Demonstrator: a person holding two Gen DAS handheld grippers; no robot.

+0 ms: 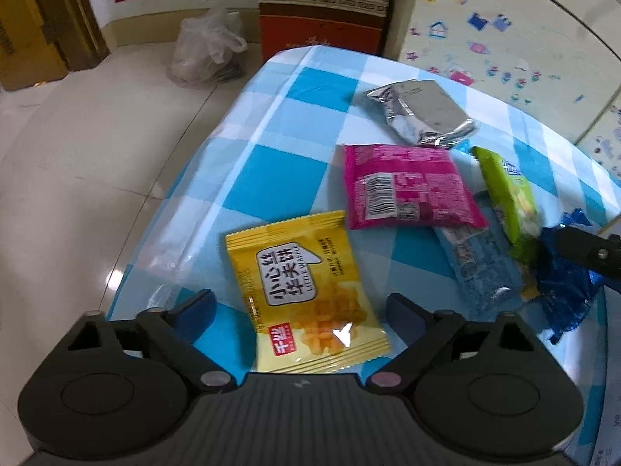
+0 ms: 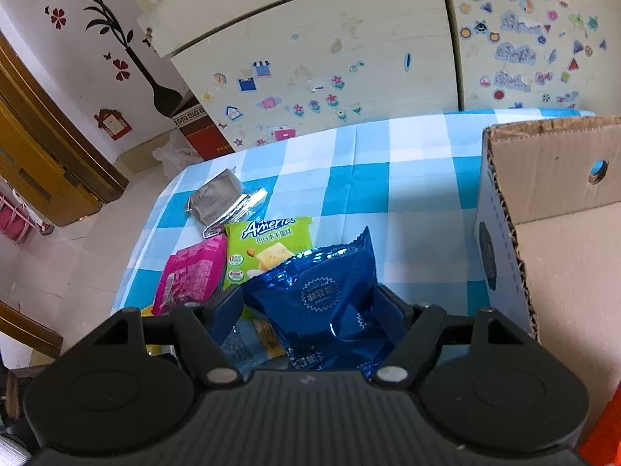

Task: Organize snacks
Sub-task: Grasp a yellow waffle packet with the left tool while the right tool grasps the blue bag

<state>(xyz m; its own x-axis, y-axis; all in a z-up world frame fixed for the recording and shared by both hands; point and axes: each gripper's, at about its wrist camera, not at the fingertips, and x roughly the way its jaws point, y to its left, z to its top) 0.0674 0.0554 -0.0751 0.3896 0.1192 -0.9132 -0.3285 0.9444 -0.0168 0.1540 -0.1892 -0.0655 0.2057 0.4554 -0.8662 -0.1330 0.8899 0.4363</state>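
A yellow waffle packet (image 1: pixel 306 295) lies on the blue-and-white checked tablecloth (image 1: pixel 271 147) between the fingers of my left gripper (image 1: pixel 300 305), which is open around it. Beyond lie a pink packet (image 1: pixel 407 188), a silver packet (image 1: pixel 423 112), a green packet (image 1: pixel 508 202) and a clear blue-printed packet (image 1: pixel 481 268). My right gripper (image 2: pixel 310 306) is shut on a dark blue foil packet (image 2: pixel 326 295), held above the table; it shows at the right edge of the left wrist view (image 1: pixel 562 283). The green packet (image 2: pixel 268 248), pink packet (image 2: pixel 190 275) and silver packet (image 2: pixel 221 202) lie behind it.
An open cardboard box (image 2: pixel 543 209) stands on the table just right of my right gripper. A stickered cabinet (image 2: pixel 330 62) stands behind the table. On the floor to the left are a brown box (image 1: pixel 326 11) and a plastic bag (image 1: pixel 209 50).
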